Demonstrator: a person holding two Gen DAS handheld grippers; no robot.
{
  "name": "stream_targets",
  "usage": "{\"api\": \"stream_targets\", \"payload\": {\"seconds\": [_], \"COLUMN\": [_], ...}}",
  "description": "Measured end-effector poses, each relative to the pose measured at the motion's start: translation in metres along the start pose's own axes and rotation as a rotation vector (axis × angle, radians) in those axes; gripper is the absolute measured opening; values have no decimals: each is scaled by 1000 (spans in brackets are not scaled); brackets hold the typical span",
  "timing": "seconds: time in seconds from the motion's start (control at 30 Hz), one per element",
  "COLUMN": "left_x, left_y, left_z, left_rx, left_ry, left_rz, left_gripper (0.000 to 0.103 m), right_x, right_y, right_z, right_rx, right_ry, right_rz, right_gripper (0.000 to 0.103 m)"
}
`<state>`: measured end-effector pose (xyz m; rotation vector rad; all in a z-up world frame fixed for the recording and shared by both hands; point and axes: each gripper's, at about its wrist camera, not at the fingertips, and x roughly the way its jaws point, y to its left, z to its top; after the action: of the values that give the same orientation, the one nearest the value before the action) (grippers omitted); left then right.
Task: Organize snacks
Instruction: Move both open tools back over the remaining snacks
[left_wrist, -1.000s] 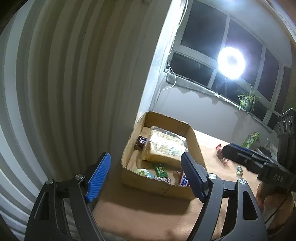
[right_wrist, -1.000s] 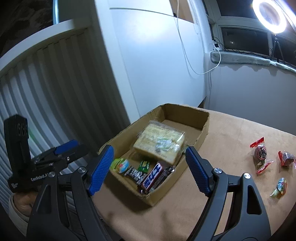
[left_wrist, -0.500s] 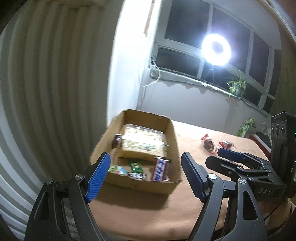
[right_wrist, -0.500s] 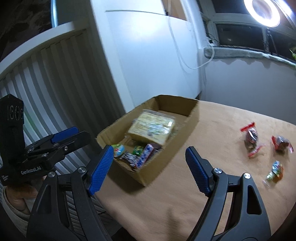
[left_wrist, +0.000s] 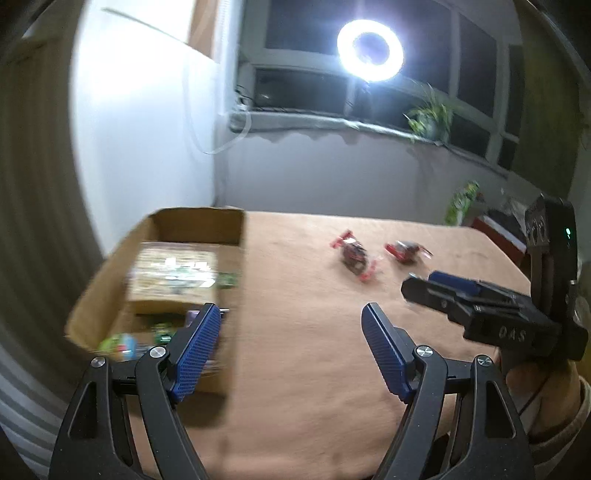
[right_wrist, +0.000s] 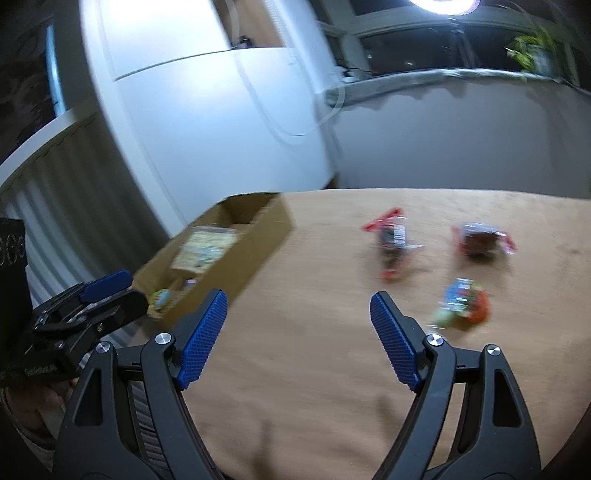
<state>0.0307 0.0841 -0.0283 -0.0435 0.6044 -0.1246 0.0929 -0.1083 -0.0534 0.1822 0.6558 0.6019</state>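
While both views are smeared by blur, the tan desk (right_wrist: 332, 369) reads plainly; at its left end sits the open cardboard box (left_wrist: 236, 236), holding a large pale packet (left_wrist: 171, 277) at the middle and small bright wrappers (left_wrist: 122, 341) at the near end. Out on the bare desk, well apart from the box, lie three loose snacks — a red-ended wrapper (right_wrist: 393, 247), a second red one (right_wrist: 480, 240) just beside it to the right, and a multicoloured one (right_wrist: 461, 302) nearer the camera. The left gripper (left_wrist: 291, 347) hangs over the desk beside the box, fingers spread and grasping nothing; the right gripper (right_wrist: 299, 336) likewise — released, empty, above bare desk.
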Motion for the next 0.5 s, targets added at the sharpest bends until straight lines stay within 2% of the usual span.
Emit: {"api": "stream_targets", "payload": {"seconds": [0.27, 0.5], "left_x": [37, 71], "left_y": [-53, -88], "left_z": [4, 3], "left_rx": [93, 175], "left_ry": [71, 122], "left_rz": [-71, -152], "left_gripper": [79, 79], "right_x": [-13, -2], "right_y": [-77, -111], "right_z": [-3, -4], "right_rx": [87, 78], "right_ry": [10, 85], "right_rz": [-103, -146], "right_gripper": [83, 83]}}
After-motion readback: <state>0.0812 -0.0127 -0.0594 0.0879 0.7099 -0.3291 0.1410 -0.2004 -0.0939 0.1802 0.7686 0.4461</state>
